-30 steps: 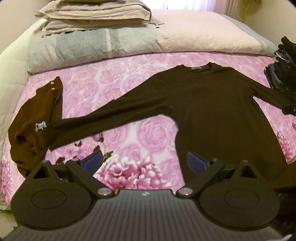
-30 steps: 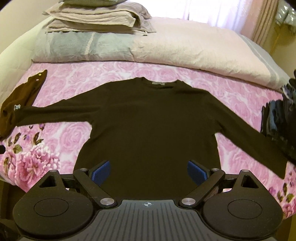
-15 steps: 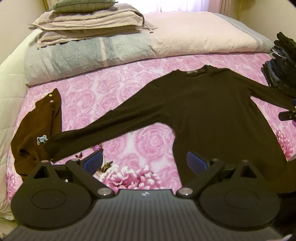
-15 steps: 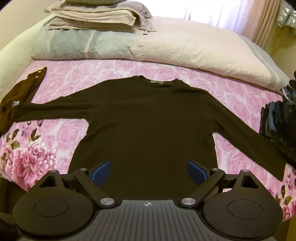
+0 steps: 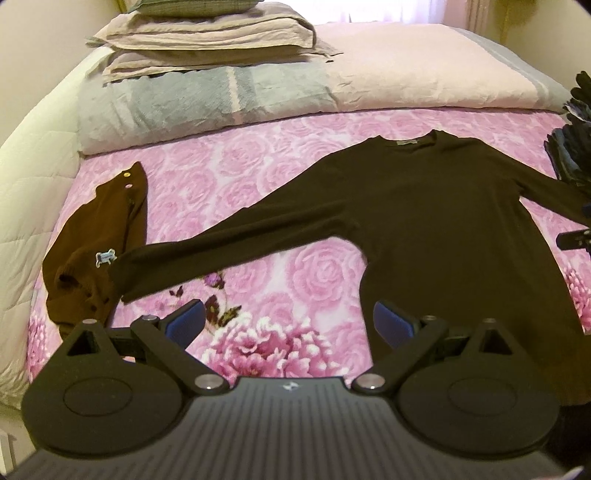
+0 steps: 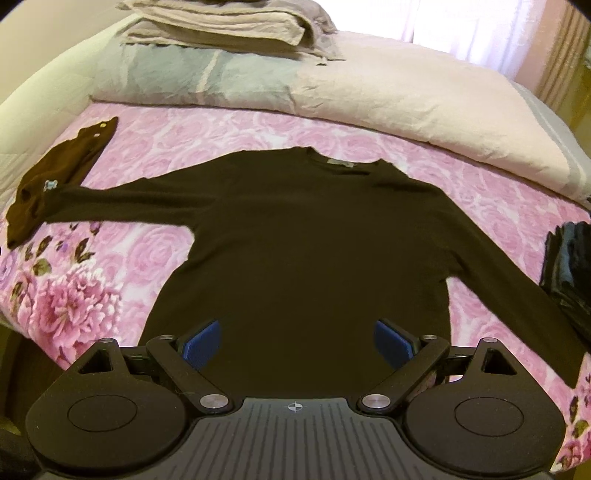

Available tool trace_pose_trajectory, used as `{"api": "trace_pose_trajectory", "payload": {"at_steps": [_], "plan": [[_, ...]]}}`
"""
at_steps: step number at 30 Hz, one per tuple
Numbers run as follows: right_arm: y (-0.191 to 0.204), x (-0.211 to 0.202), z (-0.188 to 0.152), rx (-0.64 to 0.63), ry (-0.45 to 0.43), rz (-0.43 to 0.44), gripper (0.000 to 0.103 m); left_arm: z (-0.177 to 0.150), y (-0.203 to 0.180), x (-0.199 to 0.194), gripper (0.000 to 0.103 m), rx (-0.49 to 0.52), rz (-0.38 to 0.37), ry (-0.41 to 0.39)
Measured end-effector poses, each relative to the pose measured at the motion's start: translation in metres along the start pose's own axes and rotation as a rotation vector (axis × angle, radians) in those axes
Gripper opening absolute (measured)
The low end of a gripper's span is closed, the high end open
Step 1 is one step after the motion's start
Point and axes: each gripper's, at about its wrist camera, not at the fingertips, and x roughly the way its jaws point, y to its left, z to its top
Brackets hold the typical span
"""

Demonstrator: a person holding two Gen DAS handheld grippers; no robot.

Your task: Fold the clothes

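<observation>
My left gripper (image 5: 288,325) is spread wide and holds nothing; its blue pads (image 5: 186,320) hang over the pink flowered bedspread (image 5: 240,173) near the foot of the bed. The dark sweater (image 5: 436,221) lies flat ahead and to the right of that gripper, neck away from me, hem toward me. The right pad of my left gripper sits at the sweater's lower left side edge, though I cannot tell whether it touches the cloth. One long sleeve (image 5: 229,240) runs out to the left across the bedspread, beyond my left fingers, and its cuff overlaps a crumpled brown garment (image 5: 92,229) at the bed's edge.

My right gripper (image 6: 297,341) is also spread wide and empty. The sweater (image 6: 303,236) lies straight ahead of it, and the body fills the gap between my two pads (image 6: 391,343), with the hem at or under the gripper body. The other sleeve (image 6: 517,291) slants out to the right toward a pile of dark clothes (image 6: 569,266). Beyond the neck, a rolled pale duvet (image 6: 388,88) crosses the bed, with folded bedding (image 6: 221,26) stacked on it.
</observation>
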Motion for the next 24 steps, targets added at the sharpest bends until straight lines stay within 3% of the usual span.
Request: {"api": "trace_pose_trajectory", "payload": {"at_steps": [6,12,18,24], "plan": [[0.008,0.012,0.002,-0.035,0.014,0.036,0.092,-0.007,0.005,-0.002,0.096,-0.019,0.021,0.007],[0.039,0.024,0.024,-0.079,-0.015,0.089,0.092,-0.01,0.04,0.006,0.096,-0.015,0.048,0.007],[0.124,0.04,0.059,-0.268,-0.109,0.151,0.092,-0.014,0.113,0.035,0.096,0.01,0.086,0.015],[0.245,0.084,0.095,-0.472,-0.167,0.222,0.092,-0.017,0.207,0.081,0.096,0.045,0.105,0.035]]}}
